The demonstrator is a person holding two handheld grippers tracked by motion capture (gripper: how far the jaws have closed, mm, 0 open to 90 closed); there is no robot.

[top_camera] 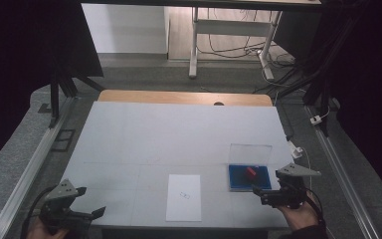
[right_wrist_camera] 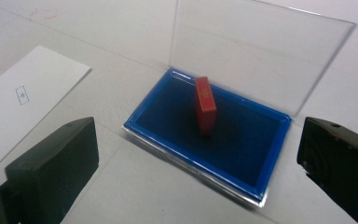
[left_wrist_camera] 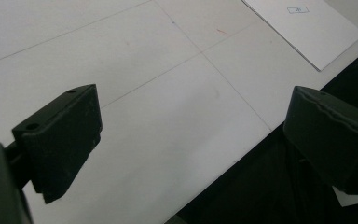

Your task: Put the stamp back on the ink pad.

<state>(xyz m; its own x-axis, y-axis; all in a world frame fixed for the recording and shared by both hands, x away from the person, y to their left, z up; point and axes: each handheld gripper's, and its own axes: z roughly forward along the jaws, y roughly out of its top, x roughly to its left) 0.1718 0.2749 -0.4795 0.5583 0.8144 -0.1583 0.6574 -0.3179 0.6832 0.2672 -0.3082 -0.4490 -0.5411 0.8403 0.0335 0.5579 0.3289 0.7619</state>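
A blue ink-pad box [top_camera: 238, 183] [right_wrist_camera: 177, 121] lies at the right front of the white table, its clear lid [top_camera: 249, 154] [right_wrist_camera: 247, 51] standing open behind it. A red stamp block [top_camera: 250, 173] [right_wrist_camera: 205, 106] stands upright on the blue pad. A white sheet [top_camera: 184, 197] [right_wrist_camera: 23, 100] [left_wrist_camera: 307, 28] with a small printed mark lies left of the box. My right gripper [top_camera: 261, 190] [right_wrist_camera: 200, 154] is open just in front of the box, jaws wide, nothing between them. My left gripper [top_camera: 92, 201] [left_wrist_camera: 191, 140] is open at the table's front left edge, holding nothing.
The white table top [top_camera: 179, 134] has a wooden strip [top_camera: 184, 97] at its far edge. Metal rails [top_camera: 35, 164] run along both sides. A white desk frame [top_camera: 229, 30] with cables stands on the floor beyond. Dark curtains hang left and right.
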